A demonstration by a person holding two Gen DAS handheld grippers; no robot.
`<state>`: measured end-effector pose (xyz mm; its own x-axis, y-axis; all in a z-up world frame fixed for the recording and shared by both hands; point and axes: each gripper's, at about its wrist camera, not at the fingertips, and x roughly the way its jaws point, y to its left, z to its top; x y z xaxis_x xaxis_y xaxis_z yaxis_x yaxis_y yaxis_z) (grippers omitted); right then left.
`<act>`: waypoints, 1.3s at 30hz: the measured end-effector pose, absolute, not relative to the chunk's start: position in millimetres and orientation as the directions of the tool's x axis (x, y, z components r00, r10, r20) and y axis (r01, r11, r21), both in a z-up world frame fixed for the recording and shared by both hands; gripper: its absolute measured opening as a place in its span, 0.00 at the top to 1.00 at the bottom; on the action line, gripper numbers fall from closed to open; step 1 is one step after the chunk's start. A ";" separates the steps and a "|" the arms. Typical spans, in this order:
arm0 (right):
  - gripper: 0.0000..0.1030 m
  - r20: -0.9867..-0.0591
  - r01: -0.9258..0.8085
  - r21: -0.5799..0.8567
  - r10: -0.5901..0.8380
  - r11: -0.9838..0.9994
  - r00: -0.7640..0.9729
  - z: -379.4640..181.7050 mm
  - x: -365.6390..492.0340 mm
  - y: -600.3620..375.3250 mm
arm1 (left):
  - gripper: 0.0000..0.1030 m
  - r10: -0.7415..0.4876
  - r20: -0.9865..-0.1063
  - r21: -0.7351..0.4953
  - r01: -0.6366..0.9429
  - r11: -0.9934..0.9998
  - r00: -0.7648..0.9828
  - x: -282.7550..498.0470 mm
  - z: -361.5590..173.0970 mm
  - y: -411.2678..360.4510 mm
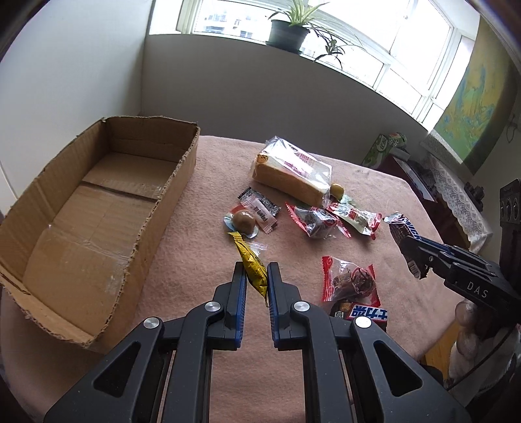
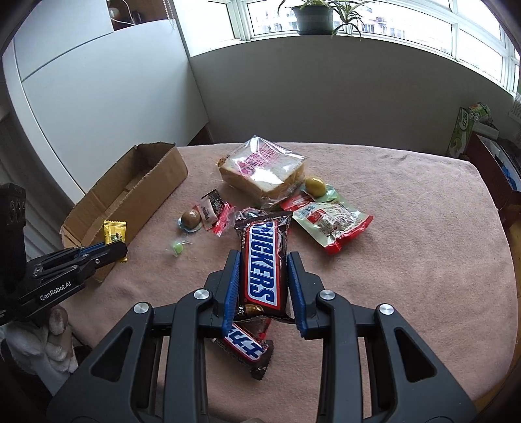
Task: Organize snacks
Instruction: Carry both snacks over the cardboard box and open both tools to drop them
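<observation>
My left gripper [image 1: 256, 271] is shut on a small yellow snack packet [image 1: 250, 263], held above the pink table cover to the right of the empty cardboard box [image 1: 97, 208]; it also shows in the right wrist view [image 2: 114, 231]. My right gripper [image 2: 264, 260] is shut on a Snickers bar [image 2: 263, 263], lifted above the table; it shows in the left wrist view [image 1: 403, 234] at the right. A second Snickers bar [image 2: 244, 349] lies under it. A bagged bread loaf [image 1: 293, 172], wrapped candies [image 1: 260, 208] and red packets [image 1: 319, 221] lie mid-table.
The box [image 2: 130, 195] sits at the table's left edge with its top open. A red-and-clear snack bag [image 1: 351, 283] lies right of the left gripper. A potted plant [image 1: 289, 29] stands on the windowsill. Dark furniture [image 1: 423, 182] stands beyond the table's right side.
</observation>
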<state>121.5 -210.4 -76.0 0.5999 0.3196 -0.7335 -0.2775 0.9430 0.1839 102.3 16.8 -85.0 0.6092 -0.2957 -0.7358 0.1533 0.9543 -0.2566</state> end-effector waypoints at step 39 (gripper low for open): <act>0.46 -0.717 -0.527 0.178 0.476 0.831 0.508 -54.0 180.2 -6.8 | 0.56 0.035 -0.741 0.000 -0.053 0.999 0.670 110.0 -67.7 151.2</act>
